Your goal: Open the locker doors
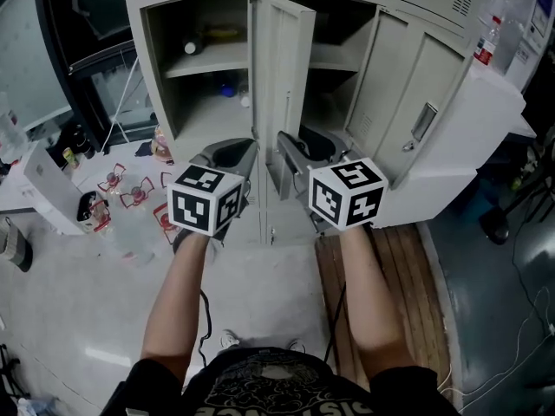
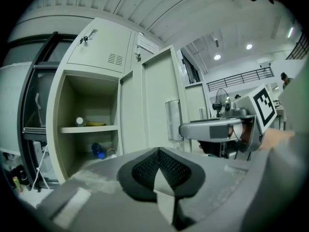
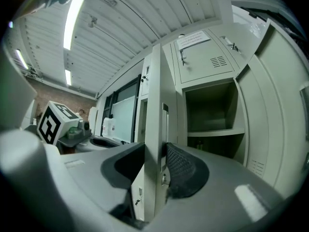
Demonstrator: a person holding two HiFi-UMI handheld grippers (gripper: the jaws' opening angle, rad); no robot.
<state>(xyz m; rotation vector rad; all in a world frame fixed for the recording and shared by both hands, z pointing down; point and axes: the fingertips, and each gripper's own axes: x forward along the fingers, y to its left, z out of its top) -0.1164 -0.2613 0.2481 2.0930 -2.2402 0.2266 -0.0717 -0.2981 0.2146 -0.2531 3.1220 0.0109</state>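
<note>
Right gripper (image 3: 154, 156) clamps free edge of locker door (image 3: 154, 91); left gripper (image 2: 158, 152) closed, empty. Best: swing door along hinge arc, wrist level, pull steady, no twisting thin panel.

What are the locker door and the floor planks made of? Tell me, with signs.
Locker door: probably painted sheet metal, pale grey, satin; thin folded edge. Floor planks: apparently bare wood; brown streaks, seams between boards.

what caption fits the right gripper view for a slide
The right gripper clamps the edge of a locker door, an open compartment beyond.
</note>
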